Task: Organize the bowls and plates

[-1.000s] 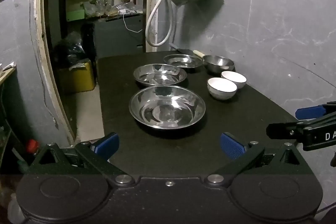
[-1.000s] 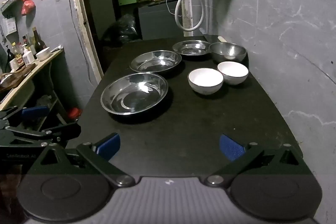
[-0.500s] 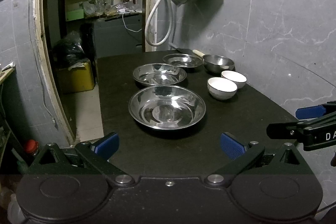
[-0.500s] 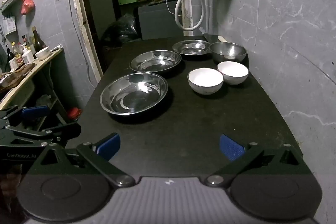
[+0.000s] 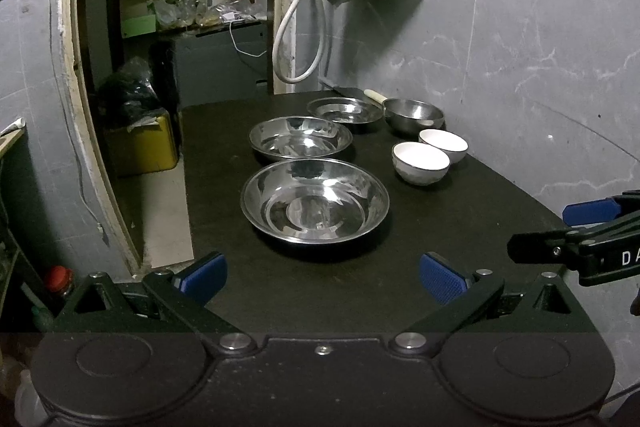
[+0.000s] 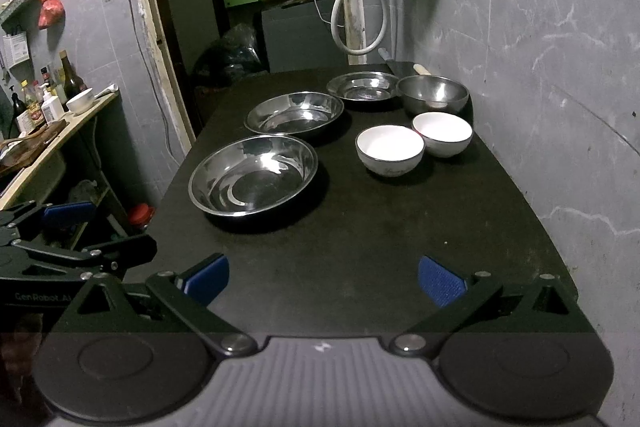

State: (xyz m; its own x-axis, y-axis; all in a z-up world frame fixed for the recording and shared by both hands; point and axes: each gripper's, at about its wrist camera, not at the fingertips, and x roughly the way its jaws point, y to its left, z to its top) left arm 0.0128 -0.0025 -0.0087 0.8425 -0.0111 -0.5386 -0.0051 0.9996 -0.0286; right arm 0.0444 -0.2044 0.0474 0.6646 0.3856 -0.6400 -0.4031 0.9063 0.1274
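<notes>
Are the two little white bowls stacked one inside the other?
No, the nearer white ceramic bowl and the farther white ceramic bowl sit side by side on the black table, each showing its own empty inside.

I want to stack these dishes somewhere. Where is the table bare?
Bare: the near end of the table, between the nearest steel plate, the white bowls and both grippers. Crowded: the far end, plates and steel bowl close together.

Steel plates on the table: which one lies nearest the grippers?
The largest steel plate, front of the row; the middle plate and smallest plate lie farther back.
</notes>
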